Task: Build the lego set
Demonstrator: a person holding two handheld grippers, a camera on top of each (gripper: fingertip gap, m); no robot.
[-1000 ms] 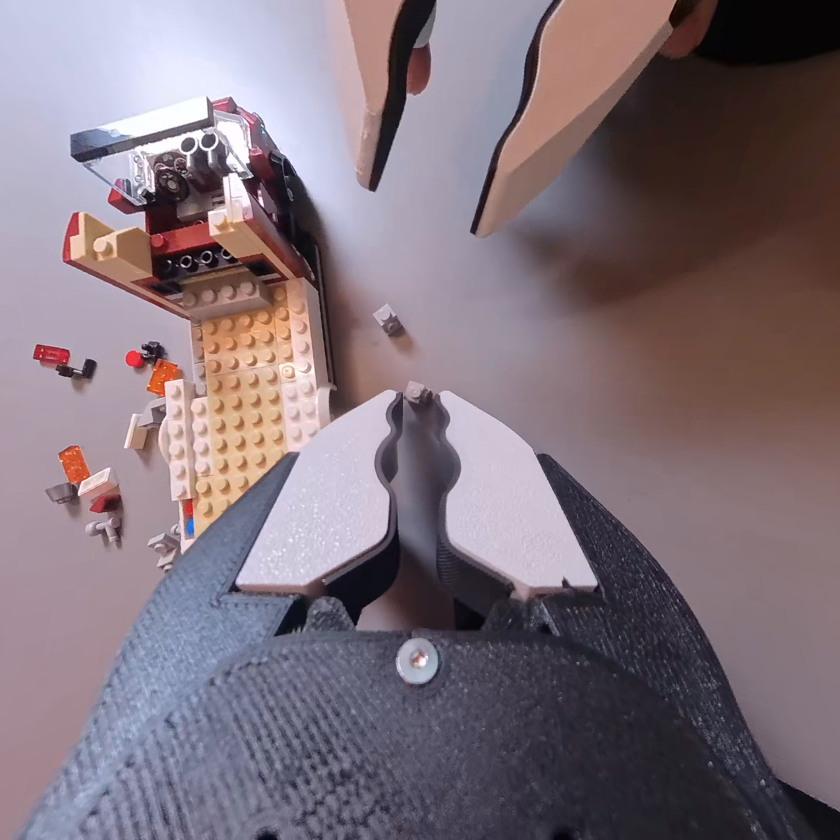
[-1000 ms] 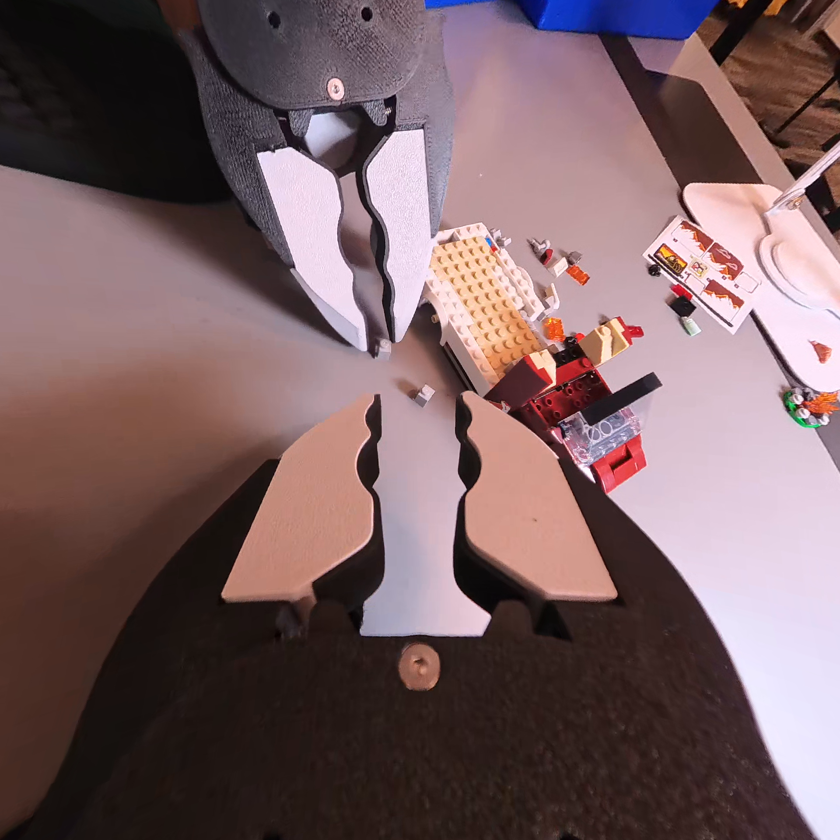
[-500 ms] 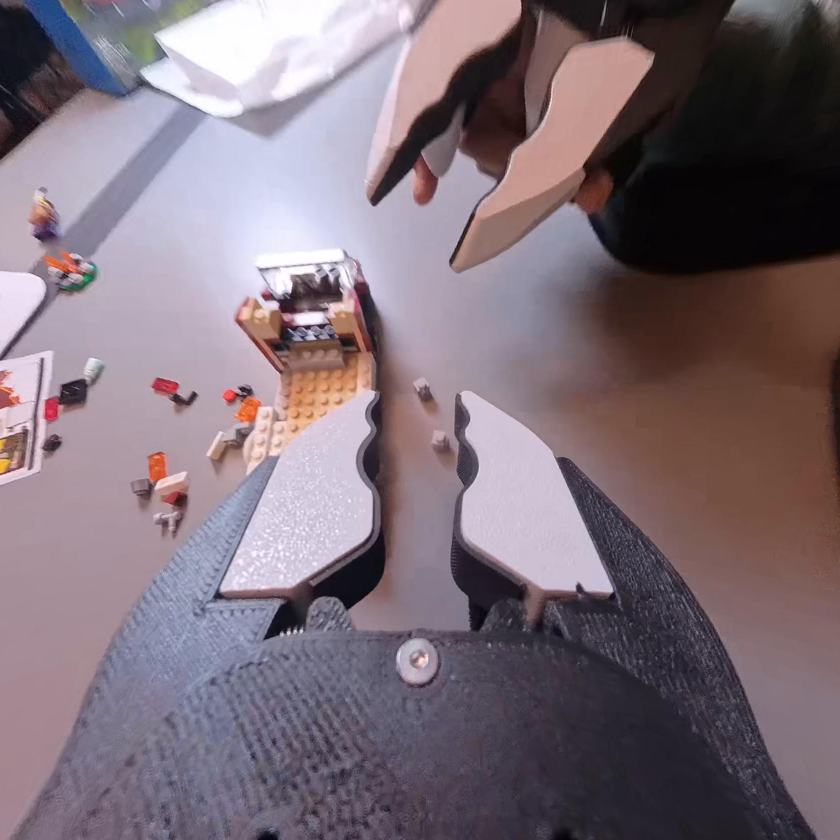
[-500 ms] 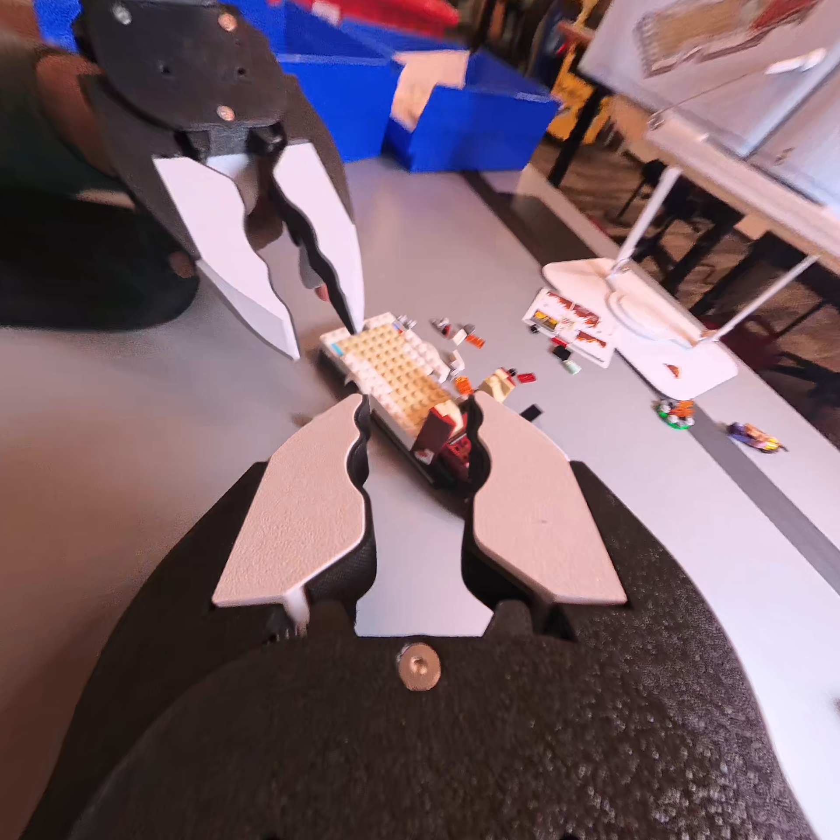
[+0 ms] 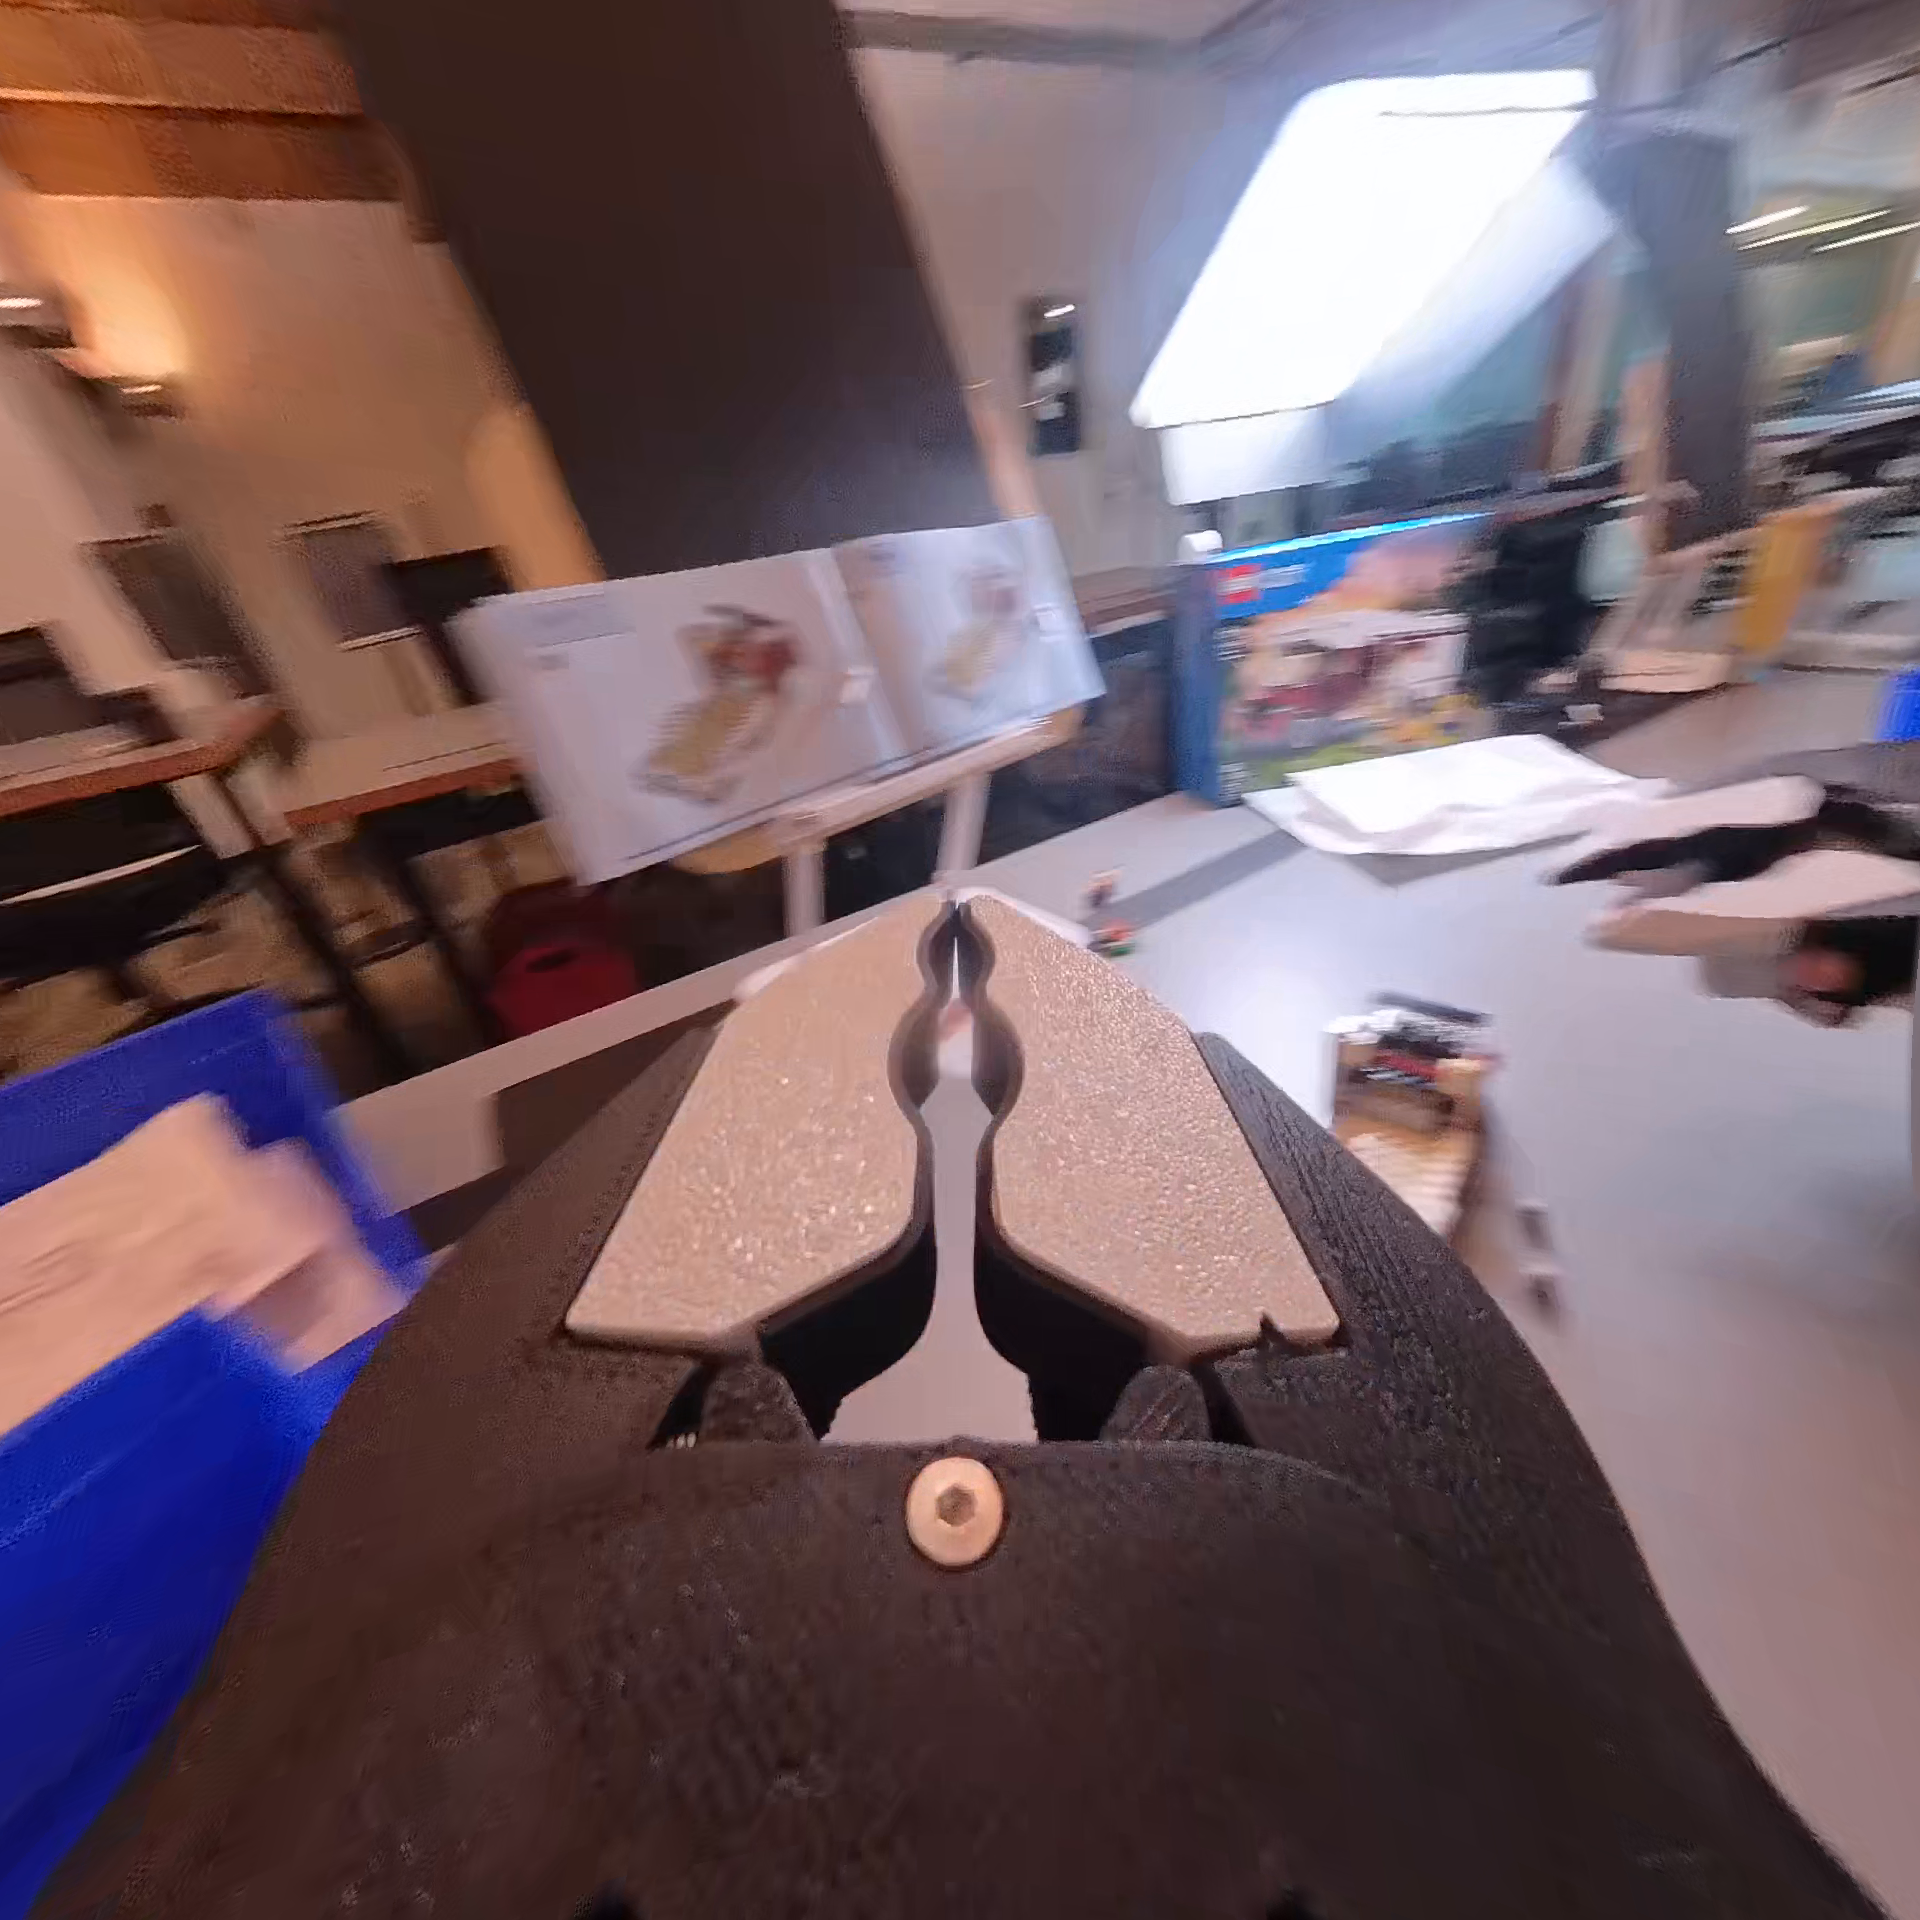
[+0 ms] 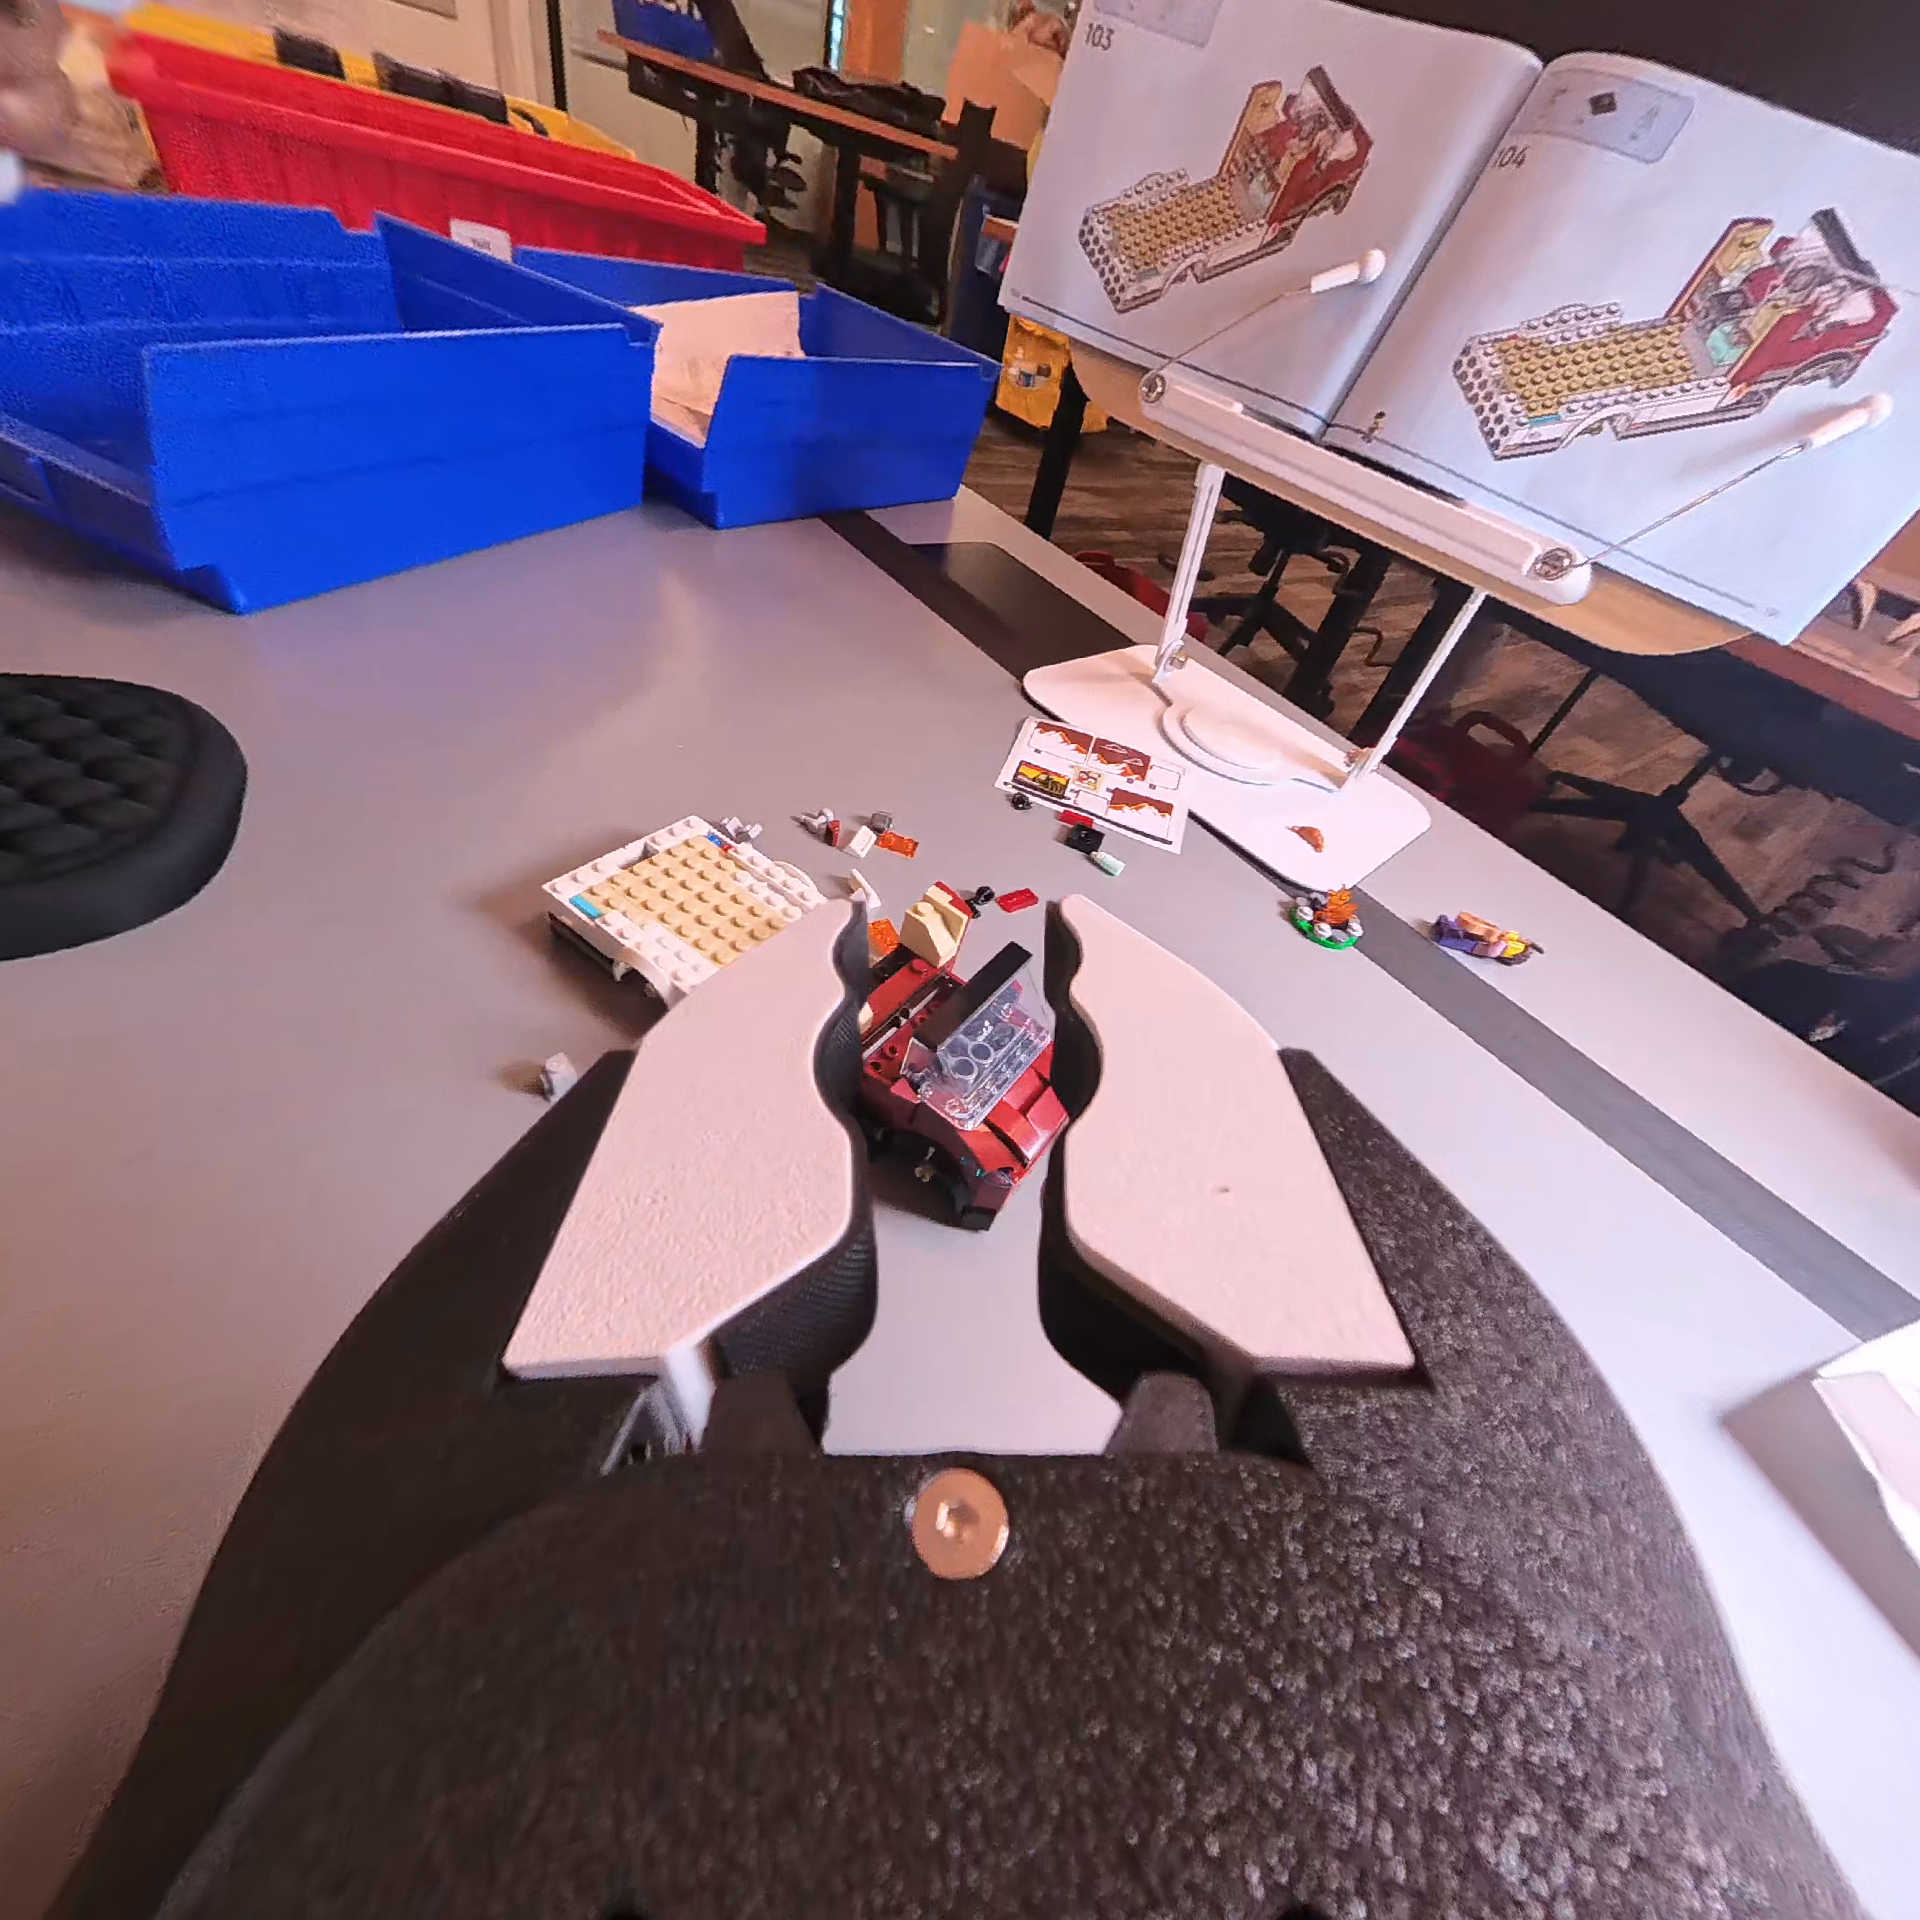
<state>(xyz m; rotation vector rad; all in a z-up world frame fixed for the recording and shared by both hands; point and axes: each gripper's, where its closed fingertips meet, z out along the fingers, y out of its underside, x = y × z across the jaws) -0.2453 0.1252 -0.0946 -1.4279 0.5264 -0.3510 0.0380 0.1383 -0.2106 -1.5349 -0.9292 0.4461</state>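
Note:
The partly built lego truck (image 6: 966, 1060) lies on the grey table (image 6: 468, 727). It has a dark red cab with a clear windscreen and a tan and white bed (image 6: 675, 904). My right gripper (image 6: 956, 914) is open and empty, above and short of the cab, which shows between its fingers. A small grey piece (image 6: 556, 1075) lies left of it. My left gripper (image 5: 954, 914) is shut with nothing visible between its tips, raised off the table and pointing at the instruction booklet (image 5: 769, 707). That view is blurred; the truck (image 5: 1403, 1091) and right gripper (image 5: 1714, 883) are on its right.
Loose small pieces (image 6: 862, 831) and a sticker sheet (image 6: 1091, 779) lie beyond the truck. The booklet stand (image 6: 1226, 748) is at the back right. Blue bins (image 6: 312, 416) and a red bin (image 6: 416, 156) line the far left. A black pad (image 6: 94, 800) lies left. Some 30 cm of space lies between my two pairs of fingers.
My left gripper has swung up off the table and shut, leaving the small grey pieces on the table. My right gripper has tilted up and drawn back, still open.

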